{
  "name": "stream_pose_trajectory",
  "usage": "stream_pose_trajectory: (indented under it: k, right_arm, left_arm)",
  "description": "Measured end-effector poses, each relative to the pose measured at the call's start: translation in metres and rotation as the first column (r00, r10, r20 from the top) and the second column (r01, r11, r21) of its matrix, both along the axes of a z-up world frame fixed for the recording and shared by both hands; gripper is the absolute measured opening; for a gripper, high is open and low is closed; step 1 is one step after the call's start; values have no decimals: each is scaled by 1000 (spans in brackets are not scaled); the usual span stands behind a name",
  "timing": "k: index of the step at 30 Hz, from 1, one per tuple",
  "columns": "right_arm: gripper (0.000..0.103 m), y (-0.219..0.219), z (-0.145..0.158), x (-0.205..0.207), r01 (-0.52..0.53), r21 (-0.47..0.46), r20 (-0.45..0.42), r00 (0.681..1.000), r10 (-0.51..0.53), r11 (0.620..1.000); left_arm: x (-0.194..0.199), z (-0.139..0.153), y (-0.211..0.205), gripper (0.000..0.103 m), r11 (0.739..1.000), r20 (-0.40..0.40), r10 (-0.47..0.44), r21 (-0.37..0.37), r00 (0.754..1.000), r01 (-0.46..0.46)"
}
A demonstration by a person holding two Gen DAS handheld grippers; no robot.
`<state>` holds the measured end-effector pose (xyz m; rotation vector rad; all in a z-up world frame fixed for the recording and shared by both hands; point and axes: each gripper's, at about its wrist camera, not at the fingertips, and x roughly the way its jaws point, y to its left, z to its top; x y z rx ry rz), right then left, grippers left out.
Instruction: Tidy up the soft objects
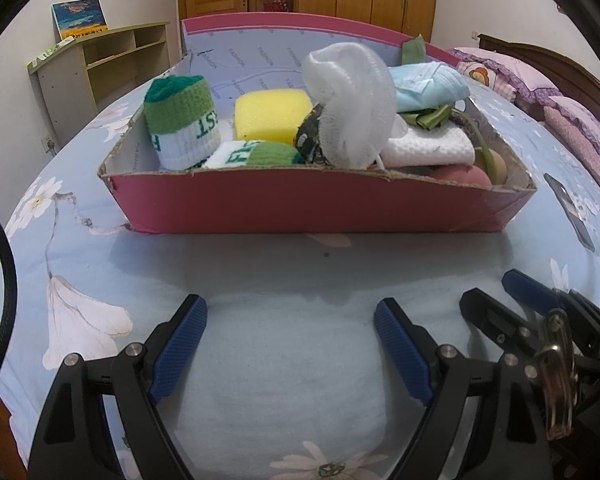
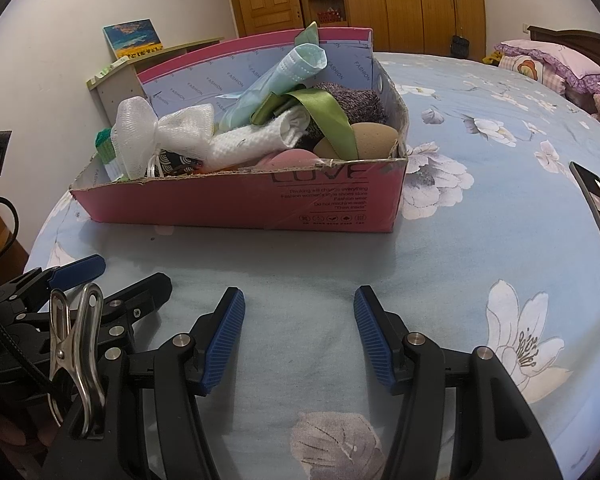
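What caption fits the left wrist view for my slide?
Open left gripper hovers over the floral bedsheet before a pink box packed with sponge, mesh pouf and socks.

pink box (image 1: 320,204), yellow sponge (image 1: 272,116), floral blue bedsheet (image 1: 280,360)

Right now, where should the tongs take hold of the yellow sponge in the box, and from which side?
Grip the yellow sponge across its left and right faces, coming from above. Its flat top stands clear, while the green sock and white mesh puff crowd it, and the box wall blocks a frontal approach.
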<state>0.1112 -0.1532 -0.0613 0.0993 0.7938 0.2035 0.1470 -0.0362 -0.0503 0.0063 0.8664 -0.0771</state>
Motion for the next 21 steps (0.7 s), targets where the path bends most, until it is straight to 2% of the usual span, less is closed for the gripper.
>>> stream_pose_trajectory:
  k: [21]
  right_arm:
    - [59,0,-2,-1,0,0,1,1000,0,1000]
  left_arm:
    - [0,-1,0,90,1000,1,0,1,1000,0]
